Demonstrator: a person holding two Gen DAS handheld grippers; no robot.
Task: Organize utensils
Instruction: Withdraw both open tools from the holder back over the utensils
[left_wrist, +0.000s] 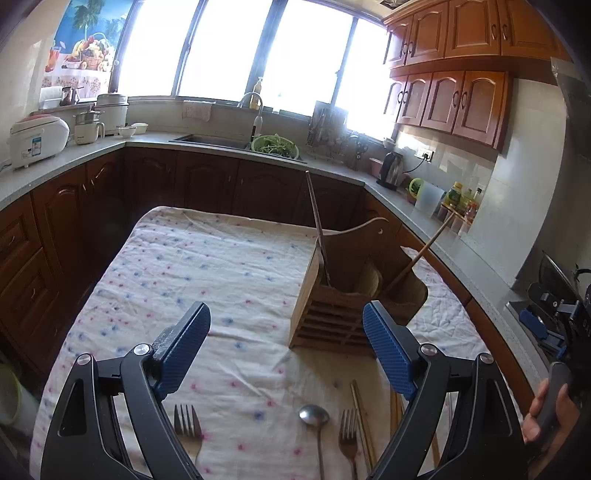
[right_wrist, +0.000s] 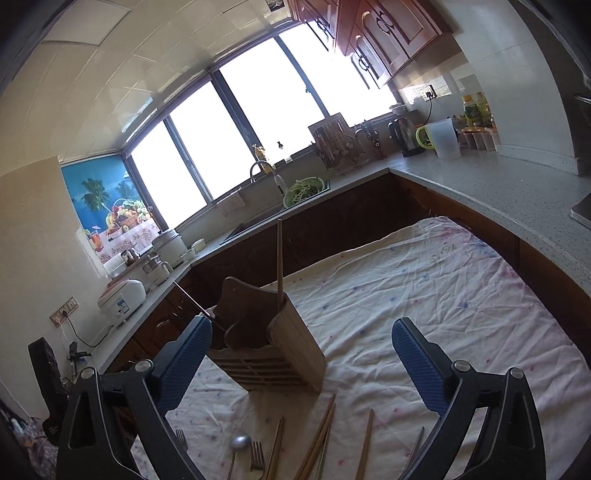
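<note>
The left gripper (left_wrist: 284, 354) and right gripper (right_wrist: 303, 363) both hang with jaws spread and empty over the cloth-covered table (left_wrist: 229, 266), the loose utensils lying below and nearer than the jaws at the table's near edge, long axes running toward the wooden holder (left_wrist: 325, 314) mid-table. I count two forks (left_wrist: 188, 424), one spoon (left_wrist: 314, 415) and about four or five chopsticks (right_wrist: 321, 435), with two sticks already standing in the holder. The left seems nearer the forks and spoon, the right nearer the chopsticks.

Both wrist cameras look down from close above the table's near end toward the holder (left_wrist: 347, 291) (right_wrist: 269, 343), windows beyond.
</note>
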